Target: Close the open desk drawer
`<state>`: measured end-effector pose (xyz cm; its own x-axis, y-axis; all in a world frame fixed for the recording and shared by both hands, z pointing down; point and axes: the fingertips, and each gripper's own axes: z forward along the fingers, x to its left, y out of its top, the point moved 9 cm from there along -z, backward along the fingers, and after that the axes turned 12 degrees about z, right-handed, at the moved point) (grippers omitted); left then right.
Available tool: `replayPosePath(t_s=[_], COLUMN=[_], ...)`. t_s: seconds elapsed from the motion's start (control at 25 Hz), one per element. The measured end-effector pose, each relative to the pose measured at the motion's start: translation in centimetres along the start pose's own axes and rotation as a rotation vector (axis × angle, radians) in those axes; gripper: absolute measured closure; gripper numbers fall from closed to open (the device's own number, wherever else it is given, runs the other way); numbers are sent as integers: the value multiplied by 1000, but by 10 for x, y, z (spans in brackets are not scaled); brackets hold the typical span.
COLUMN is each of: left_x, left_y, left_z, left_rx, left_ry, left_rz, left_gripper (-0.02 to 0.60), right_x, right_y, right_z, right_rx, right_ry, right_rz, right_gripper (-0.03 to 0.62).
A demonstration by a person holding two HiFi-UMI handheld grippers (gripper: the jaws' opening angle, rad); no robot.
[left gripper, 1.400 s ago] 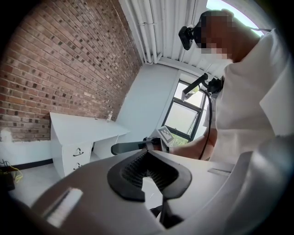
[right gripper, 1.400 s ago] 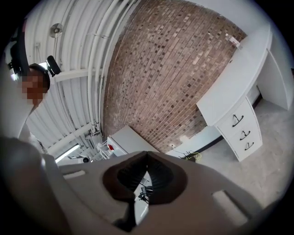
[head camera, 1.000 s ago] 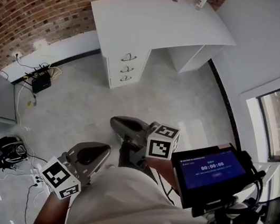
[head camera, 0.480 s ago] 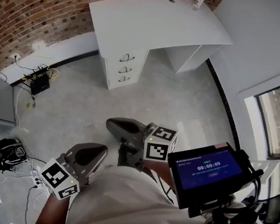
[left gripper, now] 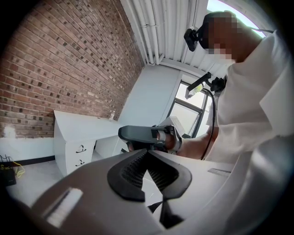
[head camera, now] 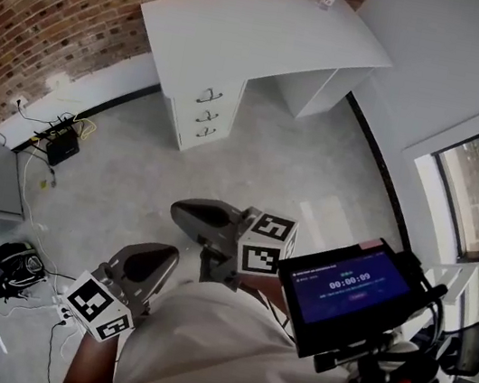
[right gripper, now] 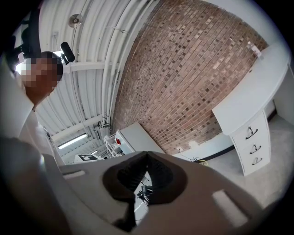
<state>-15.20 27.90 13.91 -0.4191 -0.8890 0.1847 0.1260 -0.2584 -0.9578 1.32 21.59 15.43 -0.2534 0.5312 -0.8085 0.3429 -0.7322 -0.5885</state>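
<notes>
Head view: our left gripper (head camera: 147, 261) and right gripper (head camera: 191, 215) both have fingers clenched on nothing, and the drawer stack (head camera: 203, 114) under the white surface (head camera: 250, 27) sits well ahead of them. Drawer's rigid, probably slides easy, so we'd push its front dead centre.

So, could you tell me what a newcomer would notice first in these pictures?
A white desk with three handled drawers stands against the brick wall, far across the floor. Nearer, the left gripper and right gripper are shut and empty by the person's white shirt, beside a blue-lit screen.
</notes>
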Motion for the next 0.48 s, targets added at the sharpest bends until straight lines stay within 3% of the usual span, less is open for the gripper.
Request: replayPosePath(t_s=[0.48], left_x=[0], left_y=[-4], left_z=[6], left_rx=[6], left_ry=[-13], left_rz=[-11], left_gripper=[578], right_x=[-8], right_y=[-4], right_z=[-6], right_rx=[-4], right_ry=[-18], right_rz=[-6], right_gripper=[592])
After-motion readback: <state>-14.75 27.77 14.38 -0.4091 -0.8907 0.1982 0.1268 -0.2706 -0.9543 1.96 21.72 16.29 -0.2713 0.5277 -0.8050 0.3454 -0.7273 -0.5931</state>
